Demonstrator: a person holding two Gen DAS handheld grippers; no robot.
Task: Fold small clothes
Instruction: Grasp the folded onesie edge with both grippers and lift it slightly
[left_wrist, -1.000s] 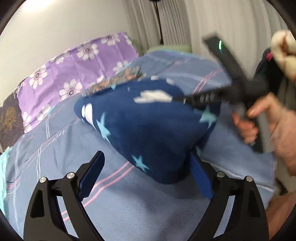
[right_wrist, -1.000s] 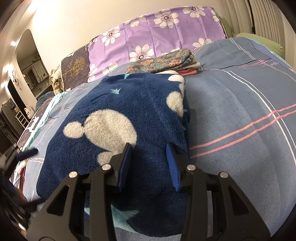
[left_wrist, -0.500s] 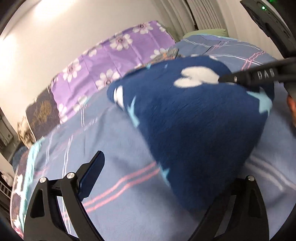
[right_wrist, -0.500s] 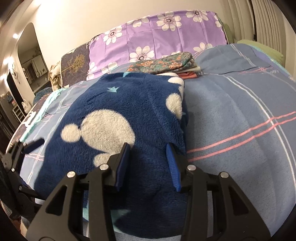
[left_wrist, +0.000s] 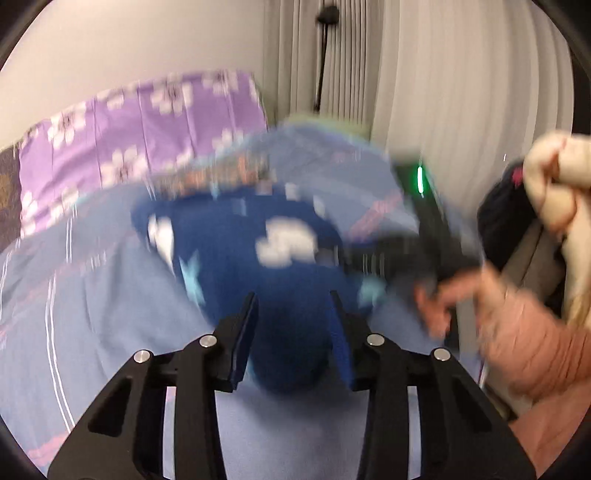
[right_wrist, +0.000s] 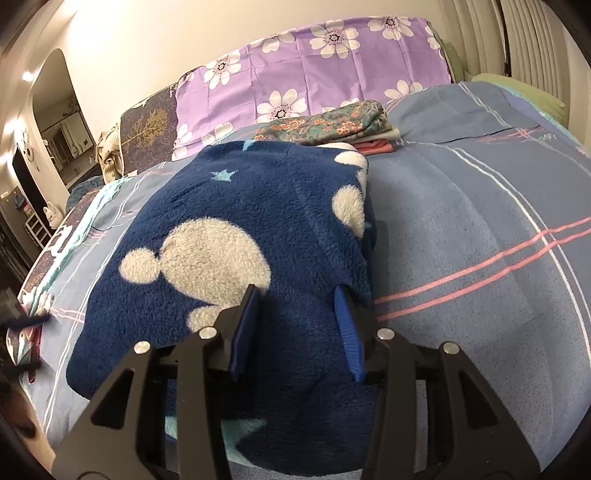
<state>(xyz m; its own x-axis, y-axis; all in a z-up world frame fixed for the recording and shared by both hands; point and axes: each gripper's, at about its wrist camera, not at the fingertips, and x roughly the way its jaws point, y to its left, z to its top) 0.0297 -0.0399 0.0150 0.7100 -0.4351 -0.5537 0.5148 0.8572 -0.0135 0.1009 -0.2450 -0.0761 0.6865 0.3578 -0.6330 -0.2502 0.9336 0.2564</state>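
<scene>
Navy fleece with pale blotches and light-blue stars: the small garment (right_wrist: 236, 251) lies folded on the bed (right_wrist: 480, 229), on a grey-blue sheet crossed by pink and white stripes. In the right wrist view the right tool (right_wrist: 295, 325) sits over the near edge of the fleece, its blue-padded fingers (right_wrist: 347, 336) partly spread with a fold of the cloth bulging between them; whether they actually bite on it I cannot tell. In the left wrist view, which is badly smeared by motion, the left tool (left_wrist: 293, 328) has a corner of the garment (left_wrist: 258, 258) between its fingers, again partly spread, and the grip itself is unclear. A hand (left_wrist: 517, 332) shows blurred at the right of that view. Beyond the fleece, near the head of the bed, rests a stack of folded clothes (right_wrist: 332, 127) topped by a floral piece, in front of a purple flowered pillow (right_wrist: 314, 74).
</scene>
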